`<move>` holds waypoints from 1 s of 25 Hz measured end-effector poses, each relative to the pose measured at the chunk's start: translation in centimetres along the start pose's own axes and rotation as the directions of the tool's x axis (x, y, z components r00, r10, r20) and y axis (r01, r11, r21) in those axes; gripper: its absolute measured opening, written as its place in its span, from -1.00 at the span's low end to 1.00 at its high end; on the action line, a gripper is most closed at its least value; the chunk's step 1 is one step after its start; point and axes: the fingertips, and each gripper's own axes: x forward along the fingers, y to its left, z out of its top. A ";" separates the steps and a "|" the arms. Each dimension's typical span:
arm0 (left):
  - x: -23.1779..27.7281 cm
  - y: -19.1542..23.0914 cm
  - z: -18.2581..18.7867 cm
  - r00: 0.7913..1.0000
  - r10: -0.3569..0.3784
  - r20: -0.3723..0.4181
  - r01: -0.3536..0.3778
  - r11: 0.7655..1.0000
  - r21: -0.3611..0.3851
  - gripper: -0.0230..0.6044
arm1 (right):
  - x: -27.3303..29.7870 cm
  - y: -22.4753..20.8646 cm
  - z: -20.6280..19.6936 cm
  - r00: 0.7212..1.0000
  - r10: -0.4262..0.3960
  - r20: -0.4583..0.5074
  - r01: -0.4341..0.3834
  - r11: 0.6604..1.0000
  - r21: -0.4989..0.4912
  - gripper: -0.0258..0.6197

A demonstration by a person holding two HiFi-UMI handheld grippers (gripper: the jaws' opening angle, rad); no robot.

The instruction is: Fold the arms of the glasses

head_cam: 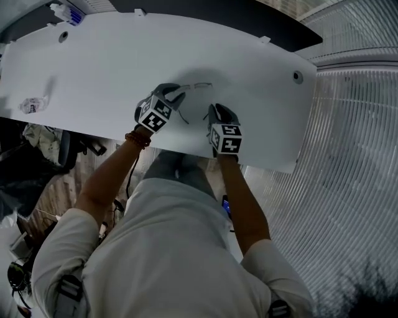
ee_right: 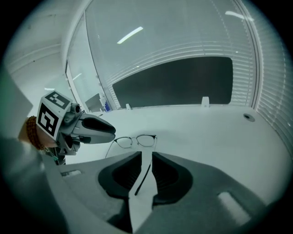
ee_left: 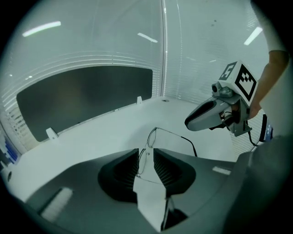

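Note:
Thin wire-rimmed glasses (head_cam: 195,86) lie on the white table (head_cam: 112,68) with both arms unfolded toward me. My left gripper (head_cam: 179,93) is at their left end. In the left gripper view its jaws stand apart around the near lens (ee_left: 143,157), with table showing in the gap, and the far arm (ee_left: 187,140) runs off to the right. My right gripper (head_cam: 214,113) is at the right arm. In the right gripper view the glasses (ee_right: 135,140) lie just ahead and the arm's dark tip (ee_right: 143,176) lies loose between the parted jaws.
A small clear object (head_cam: 30,105) sits near the table's left edge and a blue-and-white item (head_cam: 69,12) at the back left. Round holes (head_cam: 297,77) mark the tabletop. The table's front edge runs just under my wrists. A dark panel (ee_left: 87,98) stands behind the table.

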 end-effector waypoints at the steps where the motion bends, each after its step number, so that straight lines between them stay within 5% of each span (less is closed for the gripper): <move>1: 0.4 0.2 -0.2 1.000 0.000 -0.008 0.000 1.000 -0.002 -0.59 | 0.3 -0.3 -0.2 1.000 -0.006 -0.007 0.006 1.000 0.008 -0.71; 13: 3.3 0.4 -2.4 0.998 -0.036 -0.058 0.033 0.998 -0.047 -0.58 | 2.6 -1.8 -2.1 0.998 0.004 -0.059 -0.001 0.999 0.045 -0.70; 25: 3.5 -1.3 -2.1 0.996 -0.071 -0.051 0.067 0.994 -0.084 -0.60 | 4.5 1.3 -1.4 0.995 0.083 -0.046 -0.081 0.995 0.062 -0.74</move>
